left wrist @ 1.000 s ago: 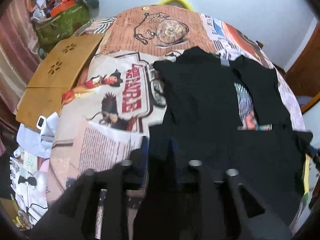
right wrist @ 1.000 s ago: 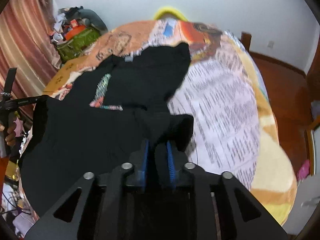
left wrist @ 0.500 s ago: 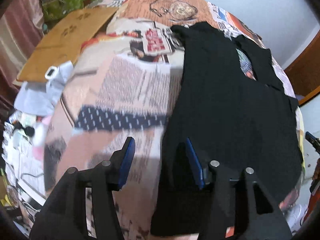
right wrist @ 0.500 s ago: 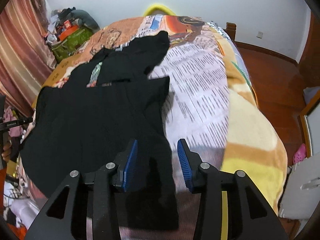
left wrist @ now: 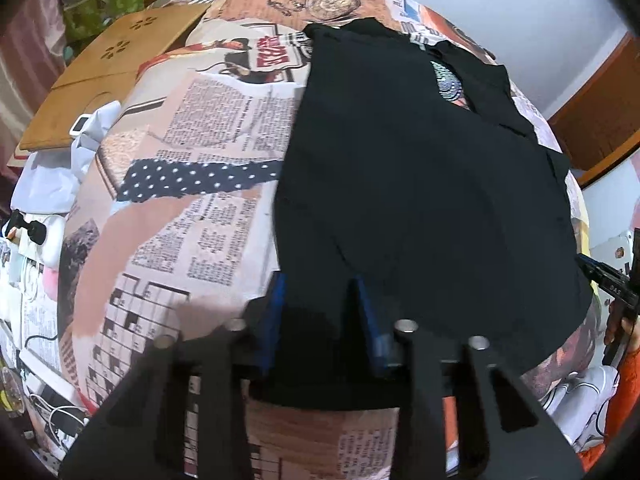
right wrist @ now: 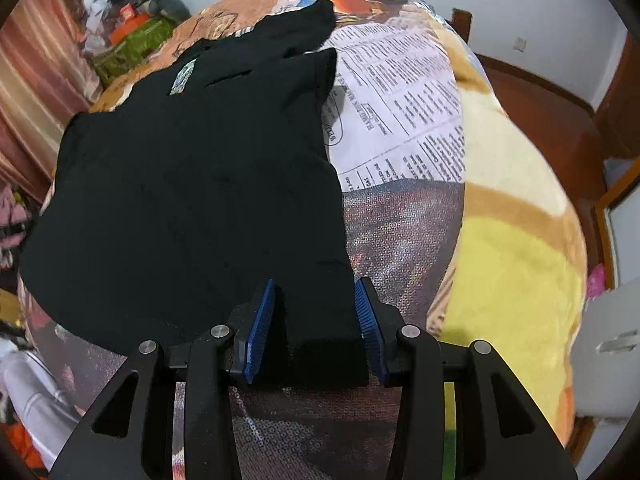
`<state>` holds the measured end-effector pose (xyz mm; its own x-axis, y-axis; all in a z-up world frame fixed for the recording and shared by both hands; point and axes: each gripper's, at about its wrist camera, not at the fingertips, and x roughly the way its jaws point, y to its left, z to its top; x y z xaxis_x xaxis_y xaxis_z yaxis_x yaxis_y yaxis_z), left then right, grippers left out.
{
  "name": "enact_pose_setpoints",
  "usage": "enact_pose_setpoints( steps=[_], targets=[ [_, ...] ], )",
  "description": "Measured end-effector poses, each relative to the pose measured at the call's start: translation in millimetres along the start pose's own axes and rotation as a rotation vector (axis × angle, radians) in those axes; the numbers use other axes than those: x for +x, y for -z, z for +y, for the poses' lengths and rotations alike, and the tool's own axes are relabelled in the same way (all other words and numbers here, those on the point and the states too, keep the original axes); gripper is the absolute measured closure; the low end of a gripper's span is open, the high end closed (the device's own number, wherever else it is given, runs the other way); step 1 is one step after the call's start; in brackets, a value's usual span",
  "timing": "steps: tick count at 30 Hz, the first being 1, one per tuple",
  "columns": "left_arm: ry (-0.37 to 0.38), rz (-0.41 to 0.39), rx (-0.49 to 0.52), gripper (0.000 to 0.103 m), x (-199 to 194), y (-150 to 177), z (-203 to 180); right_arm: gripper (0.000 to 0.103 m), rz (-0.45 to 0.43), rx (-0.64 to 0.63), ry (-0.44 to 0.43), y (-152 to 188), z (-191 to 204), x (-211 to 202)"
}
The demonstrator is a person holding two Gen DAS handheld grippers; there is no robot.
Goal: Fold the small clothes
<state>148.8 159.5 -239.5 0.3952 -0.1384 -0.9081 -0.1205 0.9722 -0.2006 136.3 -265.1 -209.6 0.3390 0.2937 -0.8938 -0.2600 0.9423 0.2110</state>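
Note:
A black T-shirt (left wrist: 420, 168) lies spread on the printed bedspread (left wrist: 192, 184), its bottom part folded up over the chest print (left wrist: 446, 84). My left gripper (left wrist: 320, 284) is open, its blue pads either side of the shirt's near left edge. In the right wrist view the same shirt (right wrist: 192, 184) lies flat, and my right gripper (right wrist: 316, 292) is open with its pads straddling the near right corner. Neither gripper holds the cloth. The right gripper's tip shows at the edge of the left wrist view (left wrist: 604, 280).
A wooden board (left wrist: 112, 72) and clutter lie off the bed's left side. A green bag (right wrist: 132, 44) sits by the curtain. Yellow blanket (right wrist: 512, 240) covers the bed's right side, with wooden floor (right wrist: 540, 96) beyond. Cables and white items (left wrist: 36, 240) lie left of the bed.
A second ago both grippers were shut on the shirt's hem and held it up. They laid it down and opened, and now sit back at the near edge.

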Motion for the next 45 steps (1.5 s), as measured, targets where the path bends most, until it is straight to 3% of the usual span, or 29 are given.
enact_pose_setpoints(
  steps=[2, 5, 7, 11, 15, 23, 29, 36, 45],
  targets=[
    [0.009, -0.001, -0.005, 0.094, 0.5, -0.8, -2.5, 0.066, 0.007, 0.006, -0.015, 0.5, -1.5, 2.5],
    [-0.003, -0.012, -0.005, 0.098, -1.0, -2.8, -4.0, 0.094, 0.015, 0.011, -0.044, -0.6, -2.2, 3.2],
    [-0.007, -0.02, -0.01, 0.099, -4.3, -4.3, -3.3, 0.097, 0.01, -0.011, -0.034, -0.6, 2.8, 1.5],
    [-0.037, -0.084, -0.004, 0.1, -23.6, -14.4, -3.5, 0.098, -0.015, -0.028, -0.049, -4.2, 8.4, -8.7],
    [-0.035, -0.162, -0.001, 0.1, -49.2, -33.5, -6.7, 0.098, -0.104, -0.041, -0.065, -20.1, 13.5, -33.3],
    [-0.029, -0.332, 0.068, 0.1, -102.2, -90.9, -37.3, 0.098, -0.273, -0.122, -0.08, -71.9, 35.4, -86.7],
    [-0.043, -0.399, 0.085, 0.1, -115.9, -143.4, -53.3, 0.098, -0.391, -0.134, -0.059, -120.2, 41.5, -104.0],
    [-0.087, -0.406, 0.042, 0.1, -95.9, -208.6, -50.7, 0.098, -0.439, -0.117, -0.026, -172.4, 38.6, -91.4],
    [-0.128, -0.306, -0.039, 0.1, -9.9, -285.6, -24.8, 0.098, -0.385, -0.084, 0.018, -234.9, 25.2, -40.0]
  ],
)
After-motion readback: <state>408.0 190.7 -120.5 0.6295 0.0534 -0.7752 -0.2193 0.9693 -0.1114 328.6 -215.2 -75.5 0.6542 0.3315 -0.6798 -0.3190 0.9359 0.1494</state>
